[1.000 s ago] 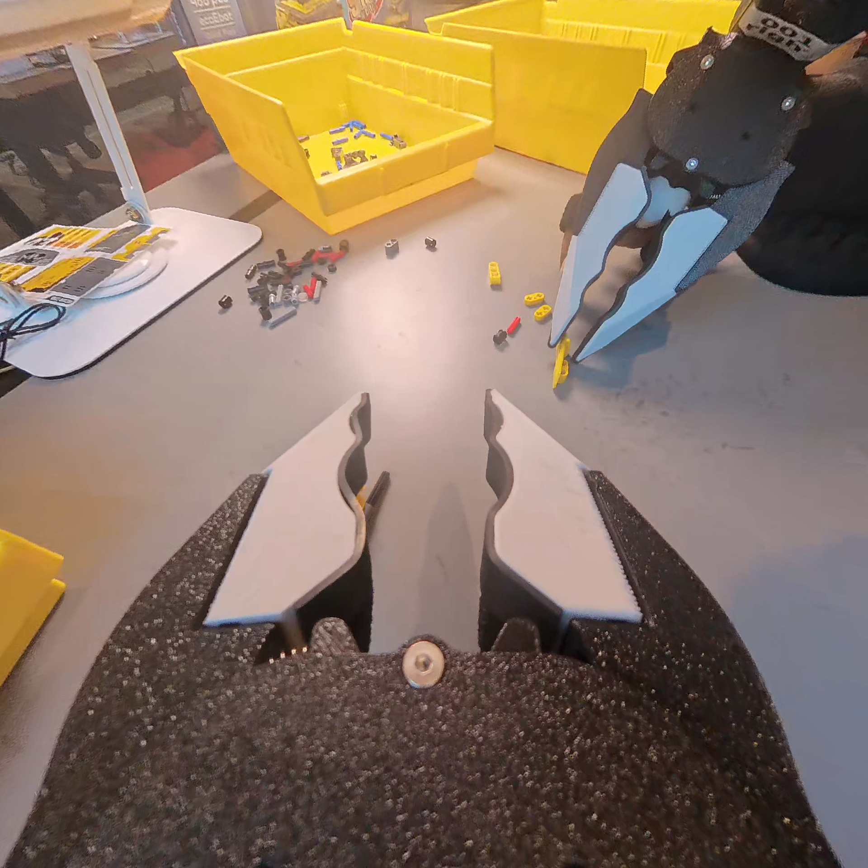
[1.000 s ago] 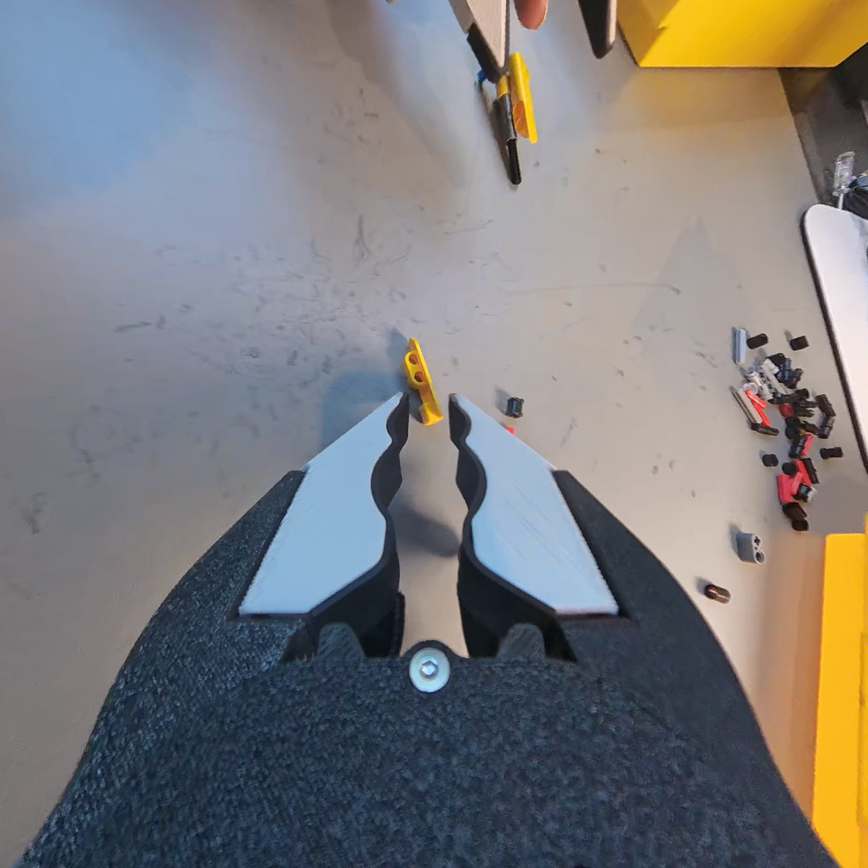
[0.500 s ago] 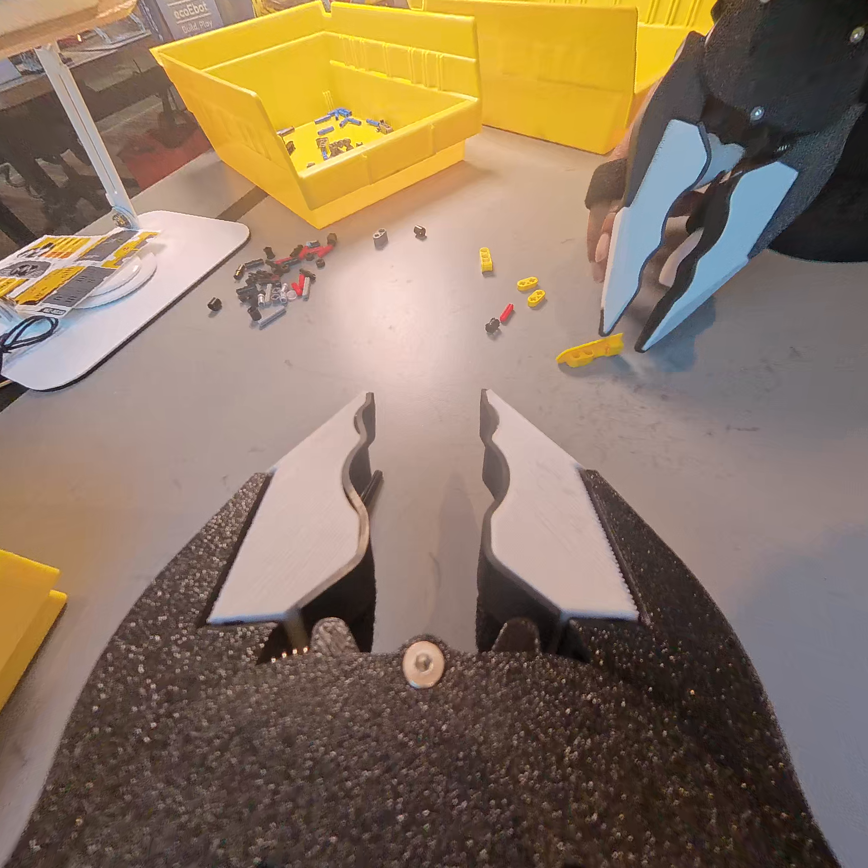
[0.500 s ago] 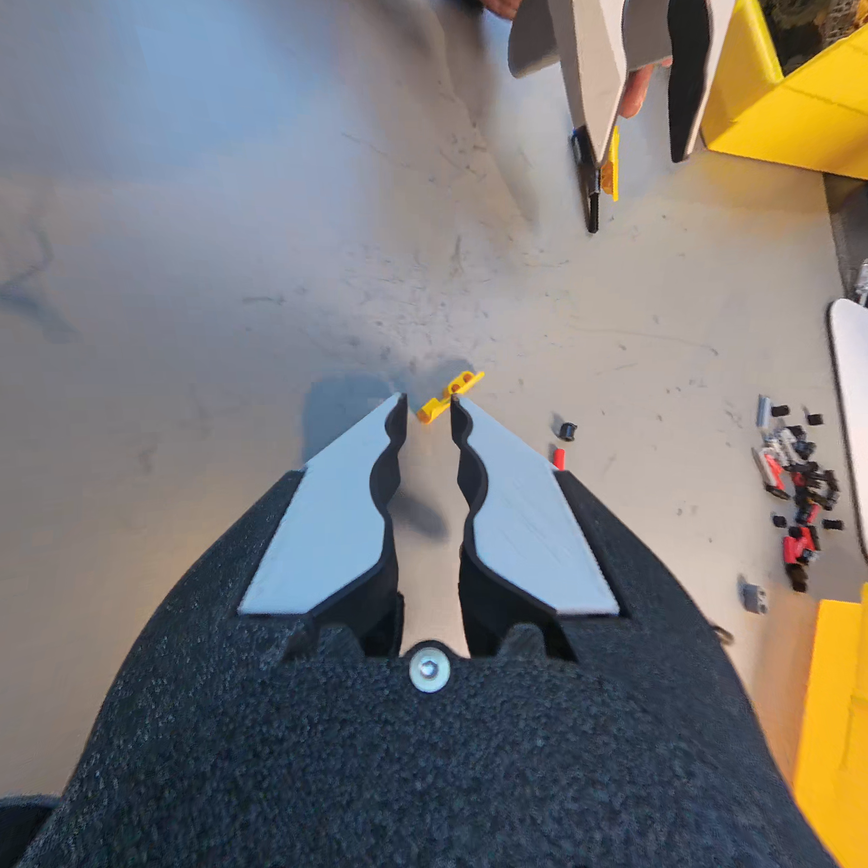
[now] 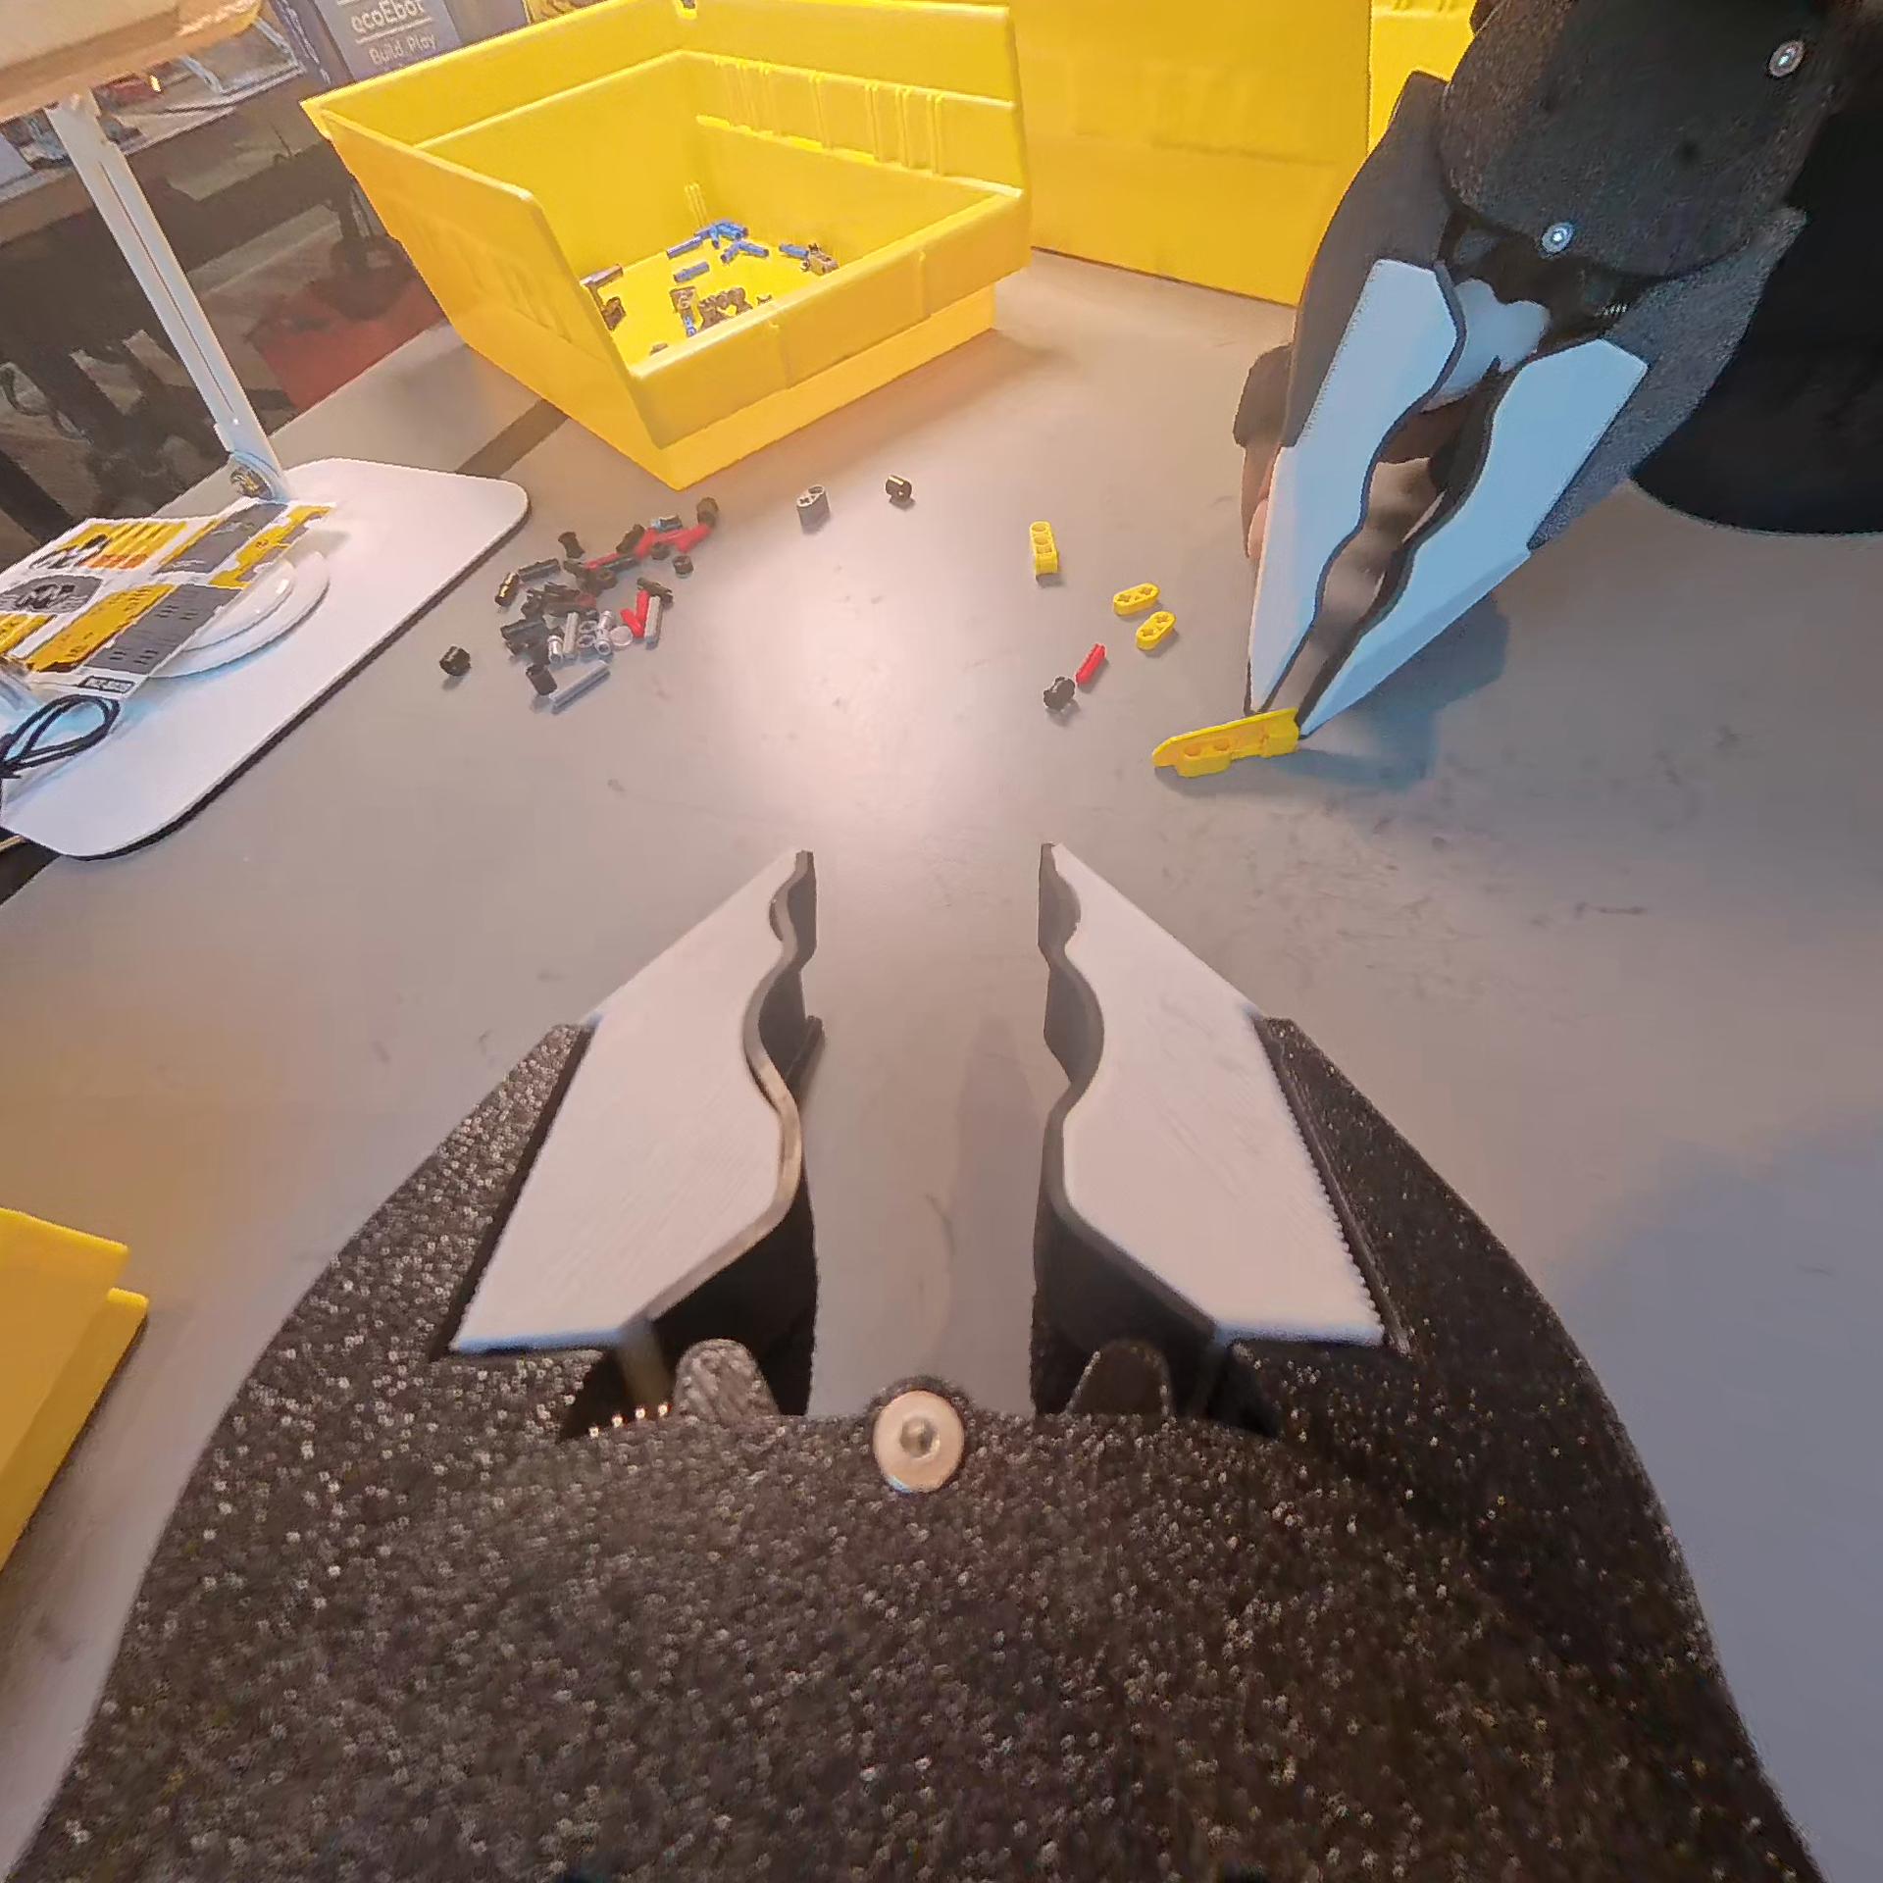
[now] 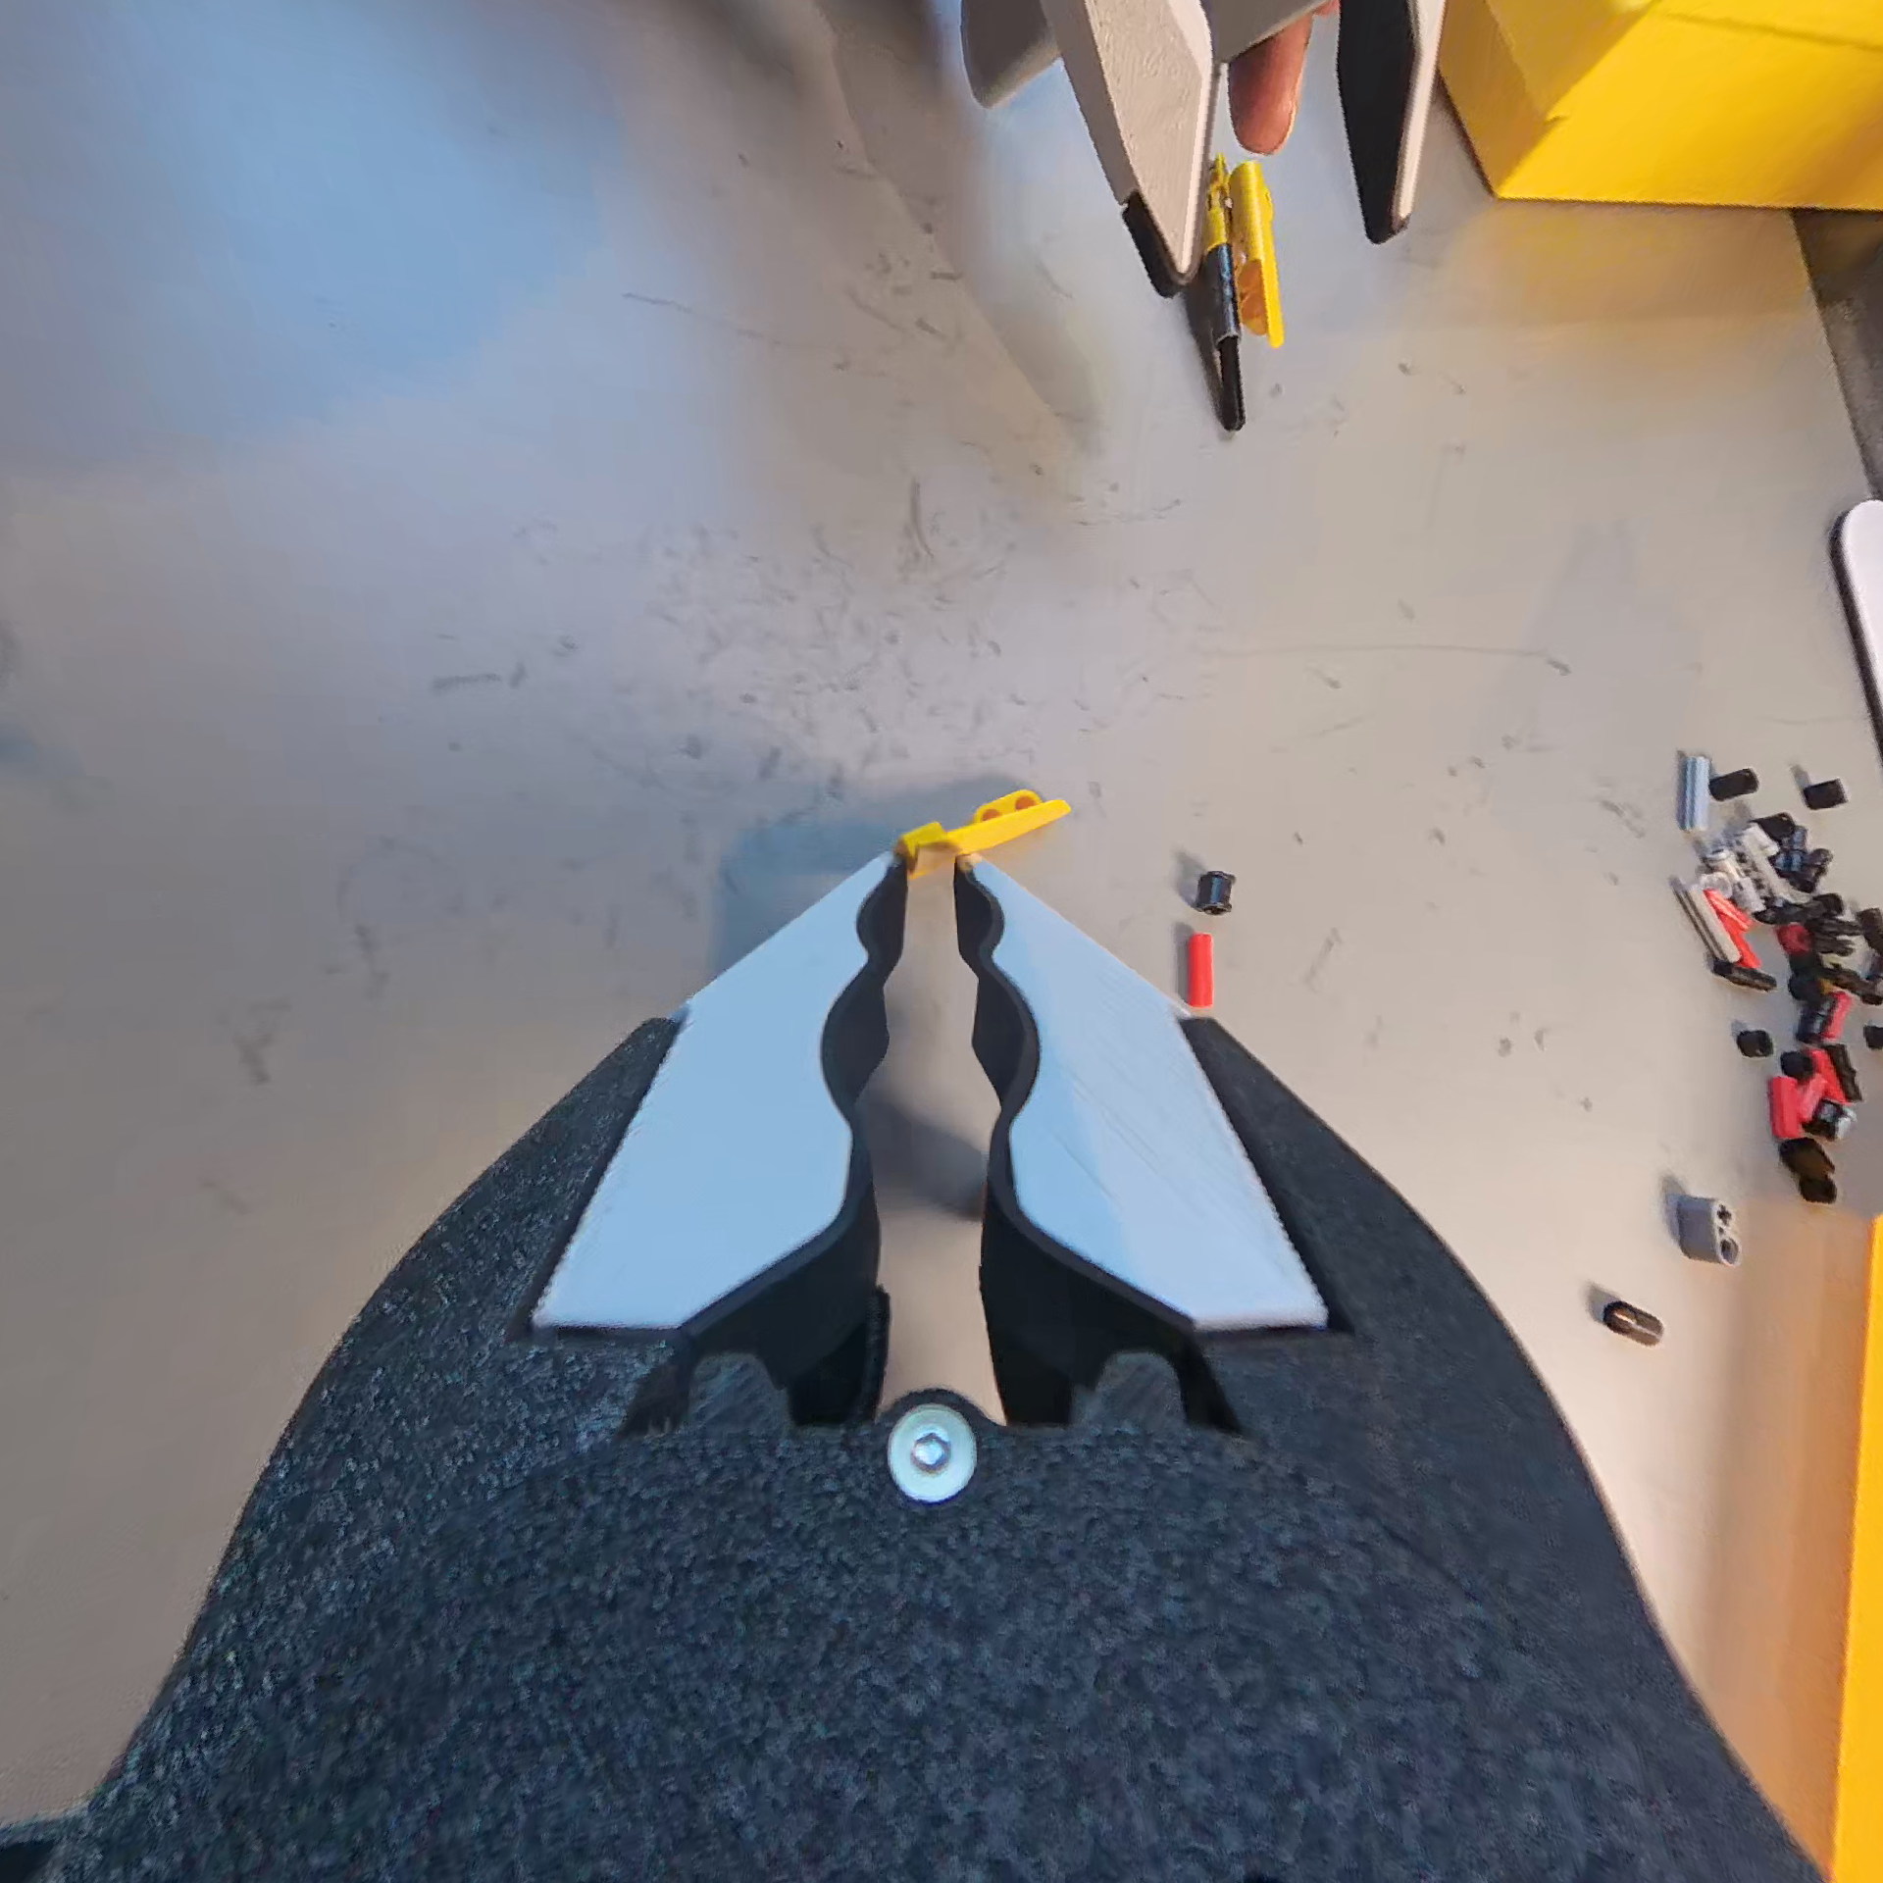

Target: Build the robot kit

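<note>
My right gripper point(image 6: 929, 864) is shut on one end of a flat yellow beam point(image 6: 1004, 820) that lies on the grey table. The left wrist view shows the same grip point(image 5: 1286, 716), with the beam point(image 5: 1218, 742) sticking out to the left. My left gripper point(image 5: 927, 866) is open, low over the table. A small part of a black rod and a yellow beam point(image 6: 1238, 265) sits against the inner side of one of its fingers. A person's fingertip point(image 6: 1269, 92) shows between those fingers. In the left wrist view that part is mostly hidden.
A yellow bin point(image 5: 713, 255) with small blue and black parts stands at the back, with more yellow bins beside it. A pile of black, red and grey pins point(image 5: 591, 601) lies left of centre. A white base with a booklet point(image 5: 255, 632) is at the left. Loose yellow pieces point(image 5: 1141, 611) and a red pin point(image 6: 1200, 968) lie near the right gripper. The grippers' ends are close to 12 cm from one another. The red pin point(image 6: 1200, 968) is about 5 cm from my right fingertips. The left camera catches it too, in the left wrist view point(image 5: 1088, 664).
The yellow beam went from standing on end to lying flat. My right gripper came down and shut on its end. My left gripper stayed open and shifted a little.
</note>
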A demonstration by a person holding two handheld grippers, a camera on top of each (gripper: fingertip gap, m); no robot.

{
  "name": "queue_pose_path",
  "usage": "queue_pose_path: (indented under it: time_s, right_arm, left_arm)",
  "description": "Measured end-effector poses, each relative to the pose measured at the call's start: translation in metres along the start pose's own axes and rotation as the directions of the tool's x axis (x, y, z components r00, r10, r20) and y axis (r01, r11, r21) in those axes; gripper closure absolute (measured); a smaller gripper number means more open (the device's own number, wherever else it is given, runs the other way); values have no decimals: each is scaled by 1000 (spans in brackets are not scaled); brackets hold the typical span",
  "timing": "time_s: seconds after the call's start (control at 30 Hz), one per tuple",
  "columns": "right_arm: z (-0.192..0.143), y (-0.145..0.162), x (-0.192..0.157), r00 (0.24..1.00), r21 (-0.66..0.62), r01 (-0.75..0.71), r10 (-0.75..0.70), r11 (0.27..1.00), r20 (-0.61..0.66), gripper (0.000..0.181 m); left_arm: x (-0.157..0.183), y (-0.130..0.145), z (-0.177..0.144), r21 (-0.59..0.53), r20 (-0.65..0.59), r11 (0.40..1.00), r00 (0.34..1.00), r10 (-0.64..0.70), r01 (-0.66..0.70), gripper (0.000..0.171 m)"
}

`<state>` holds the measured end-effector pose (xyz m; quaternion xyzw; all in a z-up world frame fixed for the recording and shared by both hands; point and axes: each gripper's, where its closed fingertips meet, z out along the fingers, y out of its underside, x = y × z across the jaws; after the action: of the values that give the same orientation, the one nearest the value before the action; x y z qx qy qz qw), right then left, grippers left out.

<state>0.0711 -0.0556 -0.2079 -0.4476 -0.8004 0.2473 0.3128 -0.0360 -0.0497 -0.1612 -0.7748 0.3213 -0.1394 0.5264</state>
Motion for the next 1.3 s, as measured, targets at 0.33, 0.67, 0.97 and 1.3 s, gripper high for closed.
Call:
queue_pose_path:
  time_s: [0.33, 0.67, 0.97, 1.3]
  right_arm:
    - [-13, 12, 24, 997, 13, -37, 38, 999, -73, 166]
    - [-19, 23, 47, 981, 60, -153, 159, 986, -109, 164]
    - [-19, 13, 39, 987, 93, -128, 136, 987, -87, 164]
    - [-17, 8, 33, 990, 100, -106, 114, 989, -78, 164]
  left_arm:
    - [-1, 0, 0, -2, 6, 1000, 1000, -3, 3, 129]
    - [-13, 3, -7, -15, 67, 1000, 998, 19, -18, 128]
    - [-49, 43, -27, -191, 140, 981, 990, -16, 43, 130]
    - [-38, 66, -19, -313, 98, 950, 995, 29, 3, 154]
